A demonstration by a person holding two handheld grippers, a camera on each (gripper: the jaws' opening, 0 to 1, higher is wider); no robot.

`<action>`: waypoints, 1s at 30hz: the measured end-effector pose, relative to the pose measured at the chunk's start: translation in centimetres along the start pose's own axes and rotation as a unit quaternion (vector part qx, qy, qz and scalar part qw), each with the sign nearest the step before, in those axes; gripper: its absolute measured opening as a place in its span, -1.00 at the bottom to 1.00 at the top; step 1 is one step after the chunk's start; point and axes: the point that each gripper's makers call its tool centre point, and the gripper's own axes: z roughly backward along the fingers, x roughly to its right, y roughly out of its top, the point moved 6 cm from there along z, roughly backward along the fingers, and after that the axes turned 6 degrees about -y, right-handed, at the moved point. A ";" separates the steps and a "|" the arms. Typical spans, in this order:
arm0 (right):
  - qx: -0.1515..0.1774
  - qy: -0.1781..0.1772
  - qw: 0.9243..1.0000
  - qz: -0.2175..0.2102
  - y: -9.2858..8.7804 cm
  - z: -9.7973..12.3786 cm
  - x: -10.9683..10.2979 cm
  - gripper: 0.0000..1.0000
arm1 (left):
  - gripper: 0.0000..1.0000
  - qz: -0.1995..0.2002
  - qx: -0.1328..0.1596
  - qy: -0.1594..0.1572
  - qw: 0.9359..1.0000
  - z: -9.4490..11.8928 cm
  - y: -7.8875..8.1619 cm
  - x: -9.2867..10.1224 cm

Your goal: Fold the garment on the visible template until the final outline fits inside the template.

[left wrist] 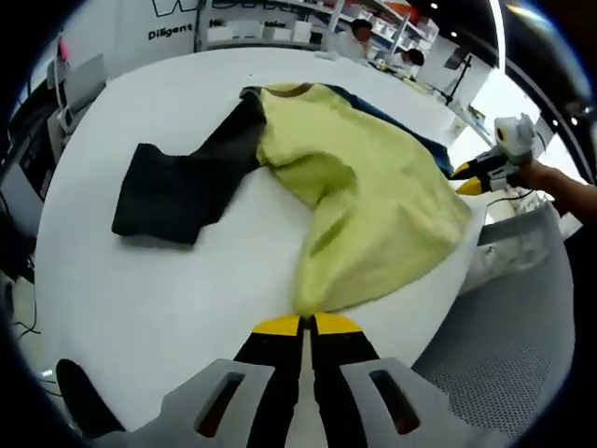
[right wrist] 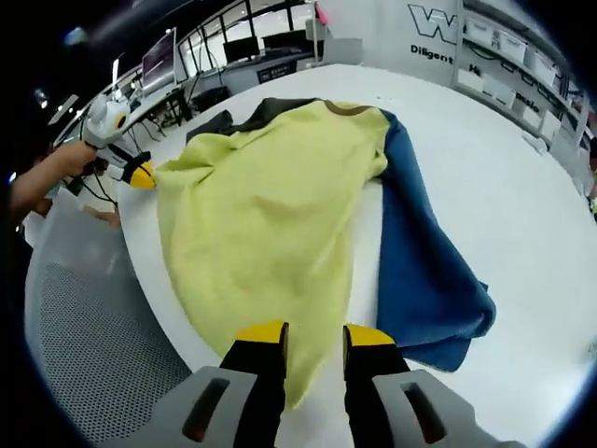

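Note:
A garment with a yellow body [left wrist: 373, 187], a black sleeve [left wrist: 177, 191] and a blue sleeve [right wrist: 420, 252] lies spread on the white round table [left wrist: 140, 308]. My left gripper [left wrist: 307, 324] is shut on a bunched yellow hem corner near the table's edge. It also appears at the left of the right gripper view as the left gripper [right wrist: 142, 175], held by a hand at the garment's corner. My right gripper [right wrist: 314, 334] stands open, with the other yellow hem corner lying between its jaws. In the left gripper view the right gripper [left wrist: 466, 177] is at the garment's right edge.
The table edge curves close to both grippers, with a grey perforated surface [right wrist: 93, 336] beyond it. Shelves and people [left wrist: 359, 33] are behind the table. Monitors and desks [right wrist: 187, 56] stand at the far side.

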 end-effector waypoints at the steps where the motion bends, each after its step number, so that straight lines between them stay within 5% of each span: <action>1: -0.003 -0.002 1.000 0.001 -0.2 -0.1 0.1 -0.72 | -0.83 -0.001 -0.005 0.001 1.000 0.0 -0.3 0.0; 19: -0.019 -0.011 1.000 -0.015 -1.6 -0.2 0.5 -1.00 | -0.83 0.003 -0.025 -0.021 0.999 0.2 -2.1 0.9; 30: -0.024 -0.011 0.999 -0.039 -2.9 0.6 0.6 -1.00 | -0.83 0.021 -0.078 -0.080 0.994 0.5 -3.9 2.2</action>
